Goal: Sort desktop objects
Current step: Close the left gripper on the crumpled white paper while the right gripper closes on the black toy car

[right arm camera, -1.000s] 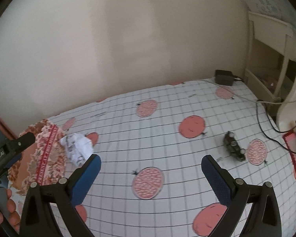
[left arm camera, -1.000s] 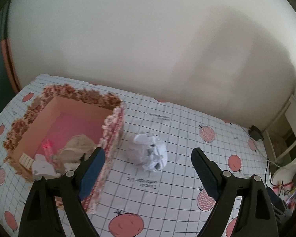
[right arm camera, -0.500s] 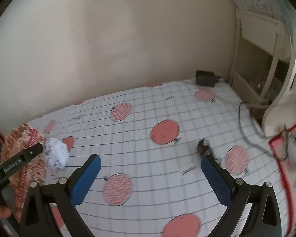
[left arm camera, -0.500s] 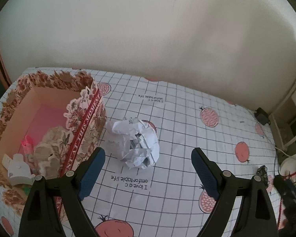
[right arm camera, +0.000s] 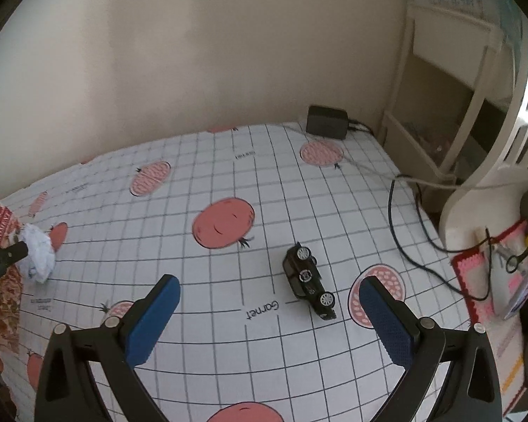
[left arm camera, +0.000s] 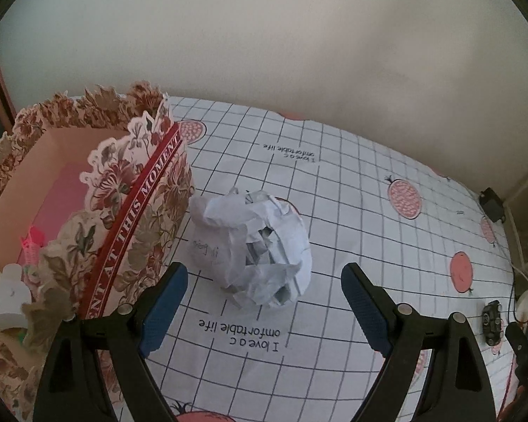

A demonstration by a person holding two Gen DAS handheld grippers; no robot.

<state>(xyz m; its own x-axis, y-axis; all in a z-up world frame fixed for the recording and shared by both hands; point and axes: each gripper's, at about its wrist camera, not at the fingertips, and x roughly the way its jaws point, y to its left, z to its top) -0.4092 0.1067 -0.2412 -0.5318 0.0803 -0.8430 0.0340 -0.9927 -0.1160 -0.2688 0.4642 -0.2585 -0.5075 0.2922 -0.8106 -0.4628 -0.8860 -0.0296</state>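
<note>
A: Left tongs spread wide, nothing in them. Paper ball sits just ahead, btwn the two pads, right beside the floral box.

B: So step in hand = paper pickup, I'd guess?

A: Looks it. Next move prob needs the tongs pushed fwd round the ball, then closed, then lifted over the box wall. Ball's crumpled, soft, should squash a bit.

B: And the other hand?

A: Right tongs also released, empty. Toy car lies on its side on the desk, far side from the box, a little ahead of the tips, nearer the right pad.

B: Pose?

A: Both held low, angled down at the desk. Left aimed at the ball; right aimed near the car. Box already has a few bits inside, hard to tell what.
</note>
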